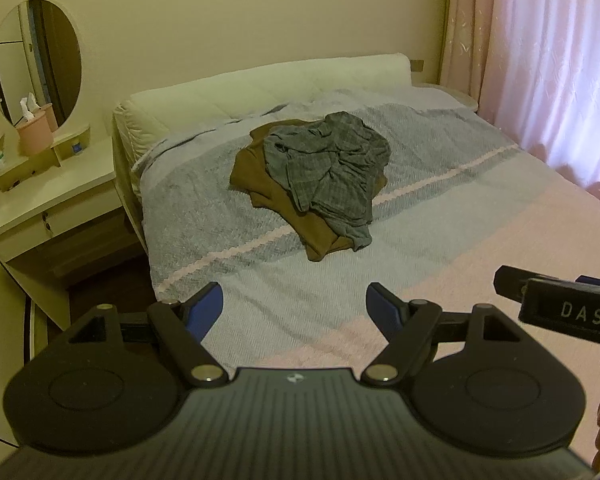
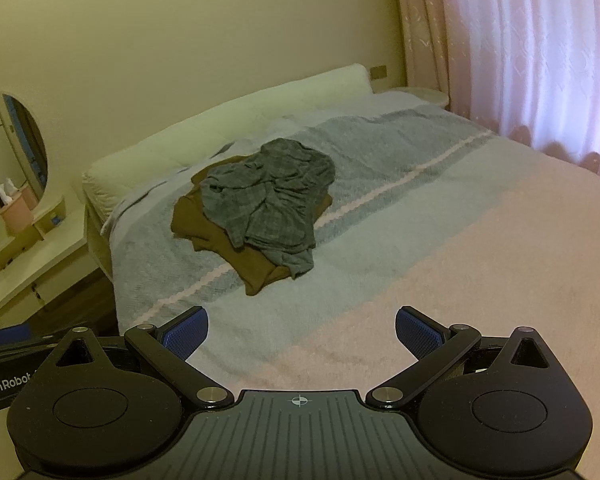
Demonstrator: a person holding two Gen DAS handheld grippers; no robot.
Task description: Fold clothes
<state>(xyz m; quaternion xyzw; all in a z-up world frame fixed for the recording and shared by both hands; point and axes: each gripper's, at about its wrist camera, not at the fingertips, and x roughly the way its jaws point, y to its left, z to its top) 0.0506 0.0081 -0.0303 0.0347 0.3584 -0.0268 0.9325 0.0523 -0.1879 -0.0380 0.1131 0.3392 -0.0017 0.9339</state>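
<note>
On the bed [image 1: 440, 240], a grey shirt [image 1: 328, 168] (crumpled) tops brown cloth [image 1: 256, 168]; both grippers' fingers [image 1: 204, 312] spread, empty.

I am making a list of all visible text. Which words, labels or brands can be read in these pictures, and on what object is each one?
"DAS": on the right gripper, seen from the left wrist.
"GenRobot": on the left gripper, cut off behind the right one.
Bottle labels on the dresser: too small to read.

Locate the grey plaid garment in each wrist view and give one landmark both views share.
Left wrist: grey plaid garment sits centre, slightly above the middle, atop the brown garment.
Right wrist: grey plaid garment sits left of centre, mid-height, on the same brown one.
Shared landmark: oval mirror, at the left edge in both.
</note>
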